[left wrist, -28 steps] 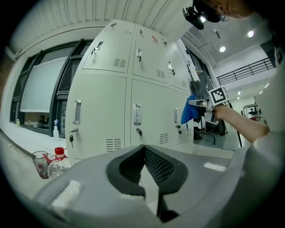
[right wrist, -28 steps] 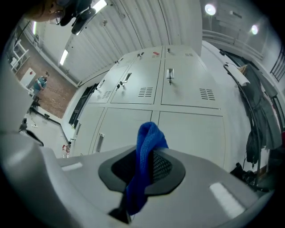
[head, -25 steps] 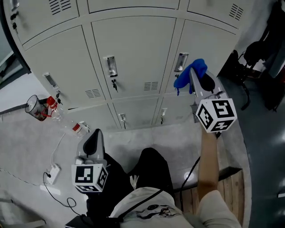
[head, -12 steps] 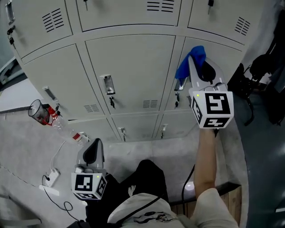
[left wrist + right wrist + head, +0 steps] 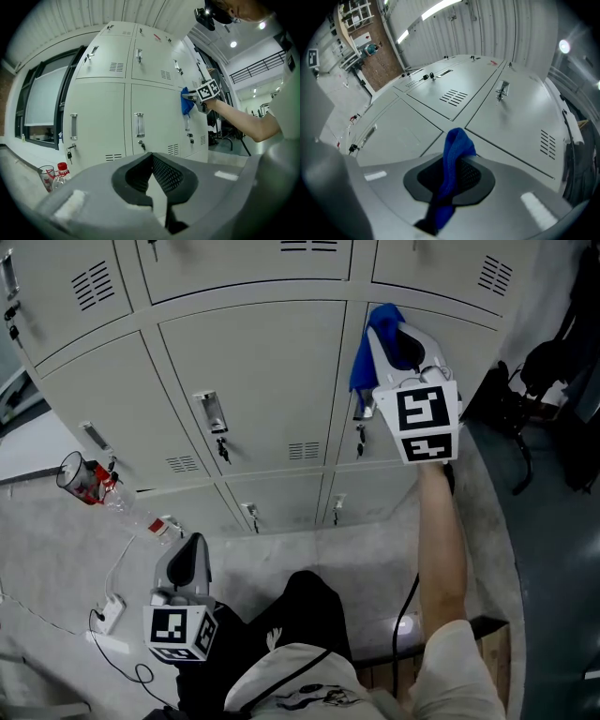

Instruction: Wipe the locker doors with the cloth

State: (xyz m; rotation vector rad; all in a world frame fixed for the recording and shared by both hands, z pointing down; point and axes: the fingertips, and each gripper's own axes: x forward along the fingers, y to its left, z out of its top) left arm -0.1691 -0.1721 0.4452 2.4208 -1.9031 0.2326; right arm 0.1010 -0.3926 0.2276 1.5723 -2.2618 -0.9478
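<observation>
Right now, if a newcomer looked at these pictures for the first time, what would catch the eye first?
The bright blue cloth stands out most: it is pinched in the right gripper, raised to the upper right of the grey locker doors. Next comes the left gripper, low at the lower left with its jaws together on nothing. A plastic bottle lies on the floor at the left, at the foot of the lockers.

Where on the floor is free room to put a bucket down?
Free: the bare floor strip between the lockers and the person's knee. Crowded: the left side, with cup, bottle and power strip.
</observation>
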